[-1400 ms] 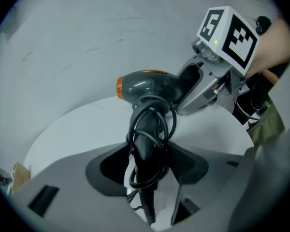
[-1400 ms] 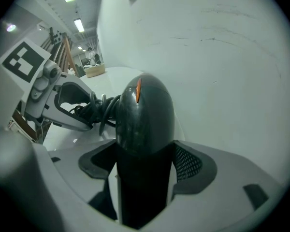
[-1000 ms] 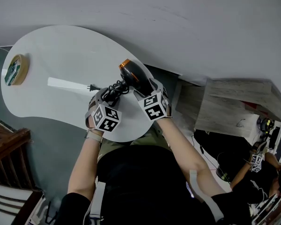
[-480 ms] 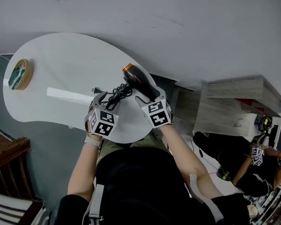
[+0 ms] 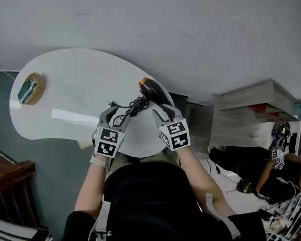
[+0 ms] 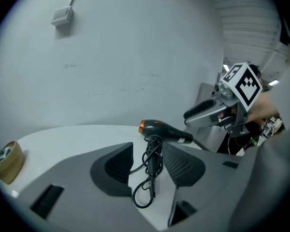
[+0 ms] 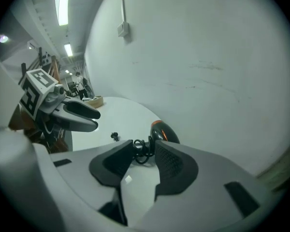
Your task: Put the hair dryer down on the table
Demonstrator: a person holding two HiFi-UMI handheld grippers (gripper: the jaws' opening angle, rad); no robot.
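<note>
Black hair dryer with orange nozzle: lay mid-frame on the white rounded counter, black cord bunched beside. Left gripper fingers apart, closing, cord between, unpinched; right gripper fingers likewise.

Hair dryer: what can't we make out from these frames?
- Hair dryer body: right gripper view, mostly behind a jaw of the right gripper, whose jaws are closing with nothing between them; only the orange-ringed end shows.
- Its switch: too small, every view.
- Its handle: left gripper view, black behind the bunched cord.
- Tape roll print: head view, too small; left gripper view, cut by the frame edge.
</note>
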